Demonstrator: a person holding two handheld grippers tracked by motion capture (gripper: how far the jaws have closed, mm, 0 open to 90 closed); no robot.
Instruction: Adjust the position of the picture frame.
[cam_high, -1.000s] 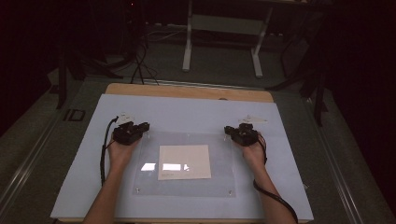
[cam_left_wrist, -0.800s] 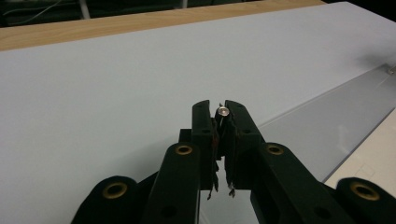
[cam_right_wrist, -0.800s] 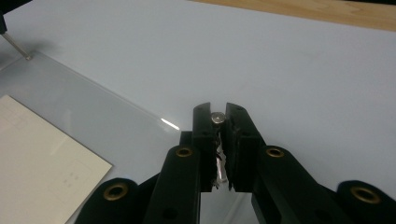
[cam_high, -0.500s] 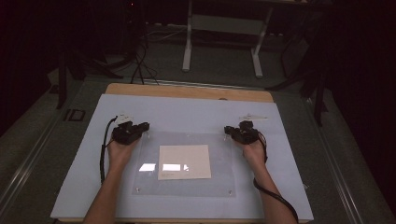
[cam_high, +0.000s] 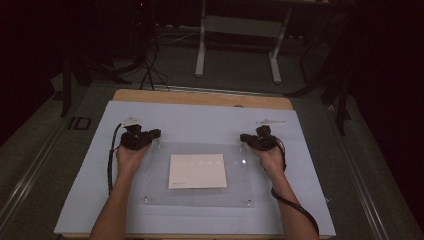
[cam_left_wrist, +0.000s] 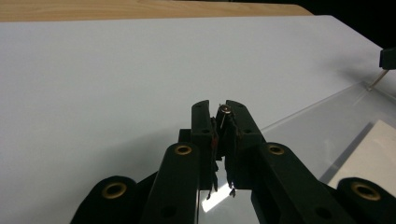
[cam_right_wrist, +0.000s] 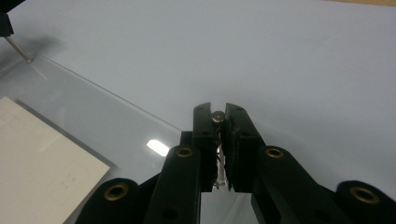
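Presently, left gripper (cam_high: 152, 134): jaws closed on a thin metal pin (cam_left_wrist: 224, 110), held at the clear plate's (cam_high: 160, 196) far left corner.
Right gripper (cam_high: 245, 137): jaws closed on a similar pin (cam_right_wrist: 217, 116), at the far right corner.
Card (cam_high: 197, 171): flat under the plate, mid-table.
Risk: either slender pin may twist or slip if the grip eases.

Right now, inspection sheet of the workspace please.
Surface: pale blue mat over a wooden table.
Job's things: clear acrylic sheet flat on mat, white card beneath or on it.
Clutter: nothing seen.
Grippers: left gripper and right gripper each shut on a thin metal pin, at the sheet's far corners.
Cables: black cable trails from each gripper.
Surroundings: dark floor, grey stand legs behind.
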